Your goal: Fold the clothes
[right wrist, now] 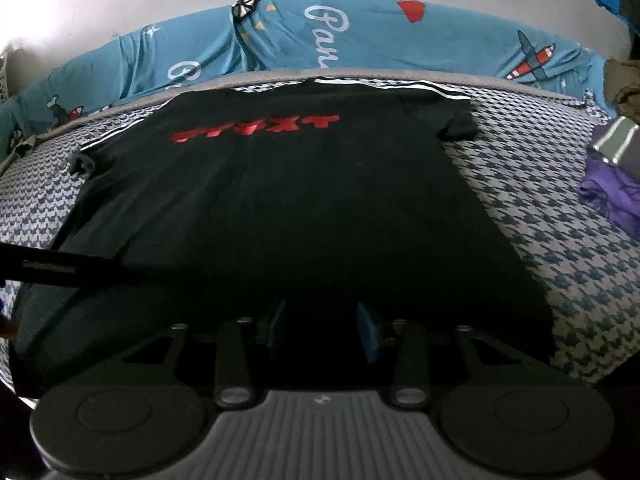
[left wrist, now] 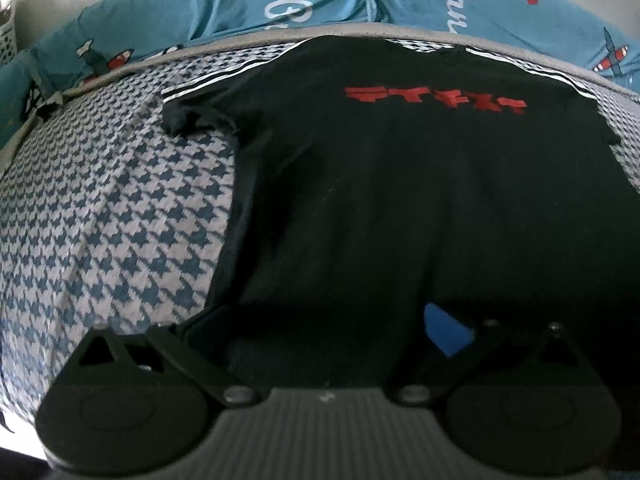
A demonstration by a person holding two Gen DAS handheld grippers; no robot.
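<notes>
A black T-shirt [left wrist: 400,200] with a red print [left wrist: 436,100] lies flat, collar away from me, on the houndstooth bed cover [left wrist: 120,200]. My left gripper [left wrist: 320,324] is open wide over the shirt's near hem at its left side, one blue pad [left wrist: 444,328] showing. In the right wrist view the same T-shirt [right wrist: 300,200] spreads ahead. My right gripper [right wrist: 322,330] sits at the near hem with its blue pads [right wrist: 368,332] a narrow gap apart; the dark cloth there hides whether any lies between them. A dark bar at the left edge is the left gripper's finger [right wrist: 60,268].
A teal printed sheet [right wrist: 360,40] with planes and lettering bunches along the bed's far edge by the wall. Purple clothes [right wrist: 612,196] and a striped garment [right wrist: 616,140] lie on the cover at the right. A white basket [left wrist: 8,40] shows at the far left.
</notes>
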